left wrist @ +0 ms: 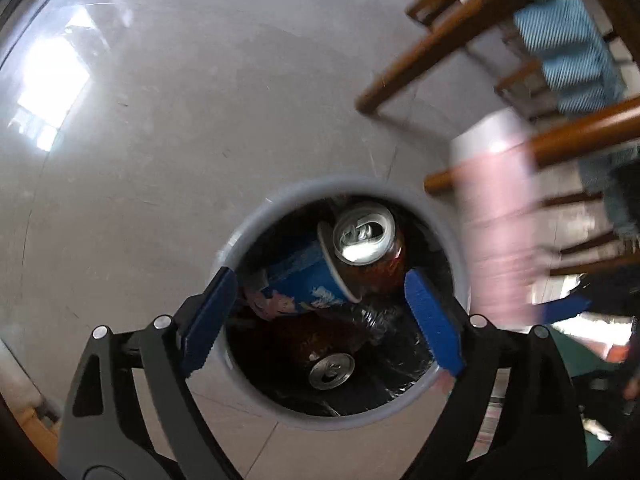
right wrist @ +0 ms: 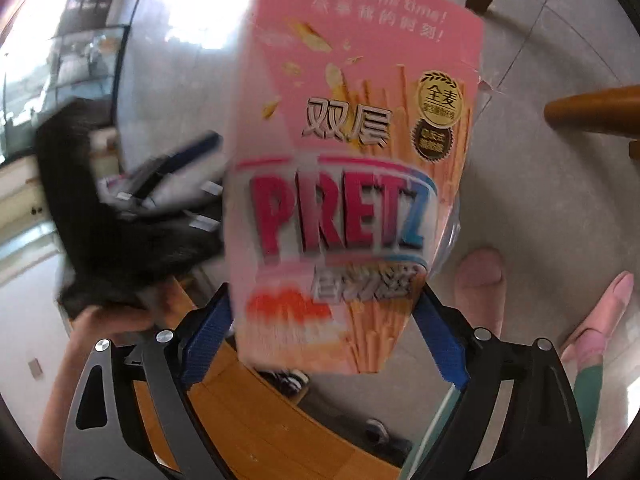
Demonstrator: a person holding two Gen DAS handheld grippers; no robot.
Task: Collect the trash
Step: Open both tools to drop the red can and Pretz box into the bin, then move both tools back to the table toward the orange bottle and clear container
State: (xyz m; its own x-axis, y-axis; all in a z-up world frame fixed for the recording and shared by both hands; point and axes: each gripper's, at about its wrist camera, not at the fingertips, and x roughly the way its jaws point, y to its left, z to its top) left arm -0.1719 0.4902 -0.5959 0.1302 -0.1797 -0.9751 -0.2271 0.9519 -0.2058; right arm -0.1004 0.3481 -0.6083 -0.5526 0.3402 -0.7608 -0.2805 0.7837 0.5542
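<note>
My left gripper (left wrist: 320,316) is open and empty, hovering right over a round grey trash bin (left wrist: 256,216) with a black liner. Inside the bin lie a red can (left wrist: 370,244), a blue paper cup (left wrist: 308,280) and a second can (left wrist: 331,370). My right gripper (right wrist: 324,336) is shut on a pink Pretz snack box (right wrist: 352,160), held up in front of the camera. The box also shows blurred at the right of the left wrist view (left wrist: 496,224), beside the bin.
The floor (left wrist: 180,120) is grey tile. Wooden chair legs (left wrist: 424,52) and a blue striped cloth (left wrist: 568,40) stand behind the bin to the right. In the right wrist view the person's pink slippers (right wrist: 480,280) and a wooden surface (right wrist: 256,412) are below.
</note>
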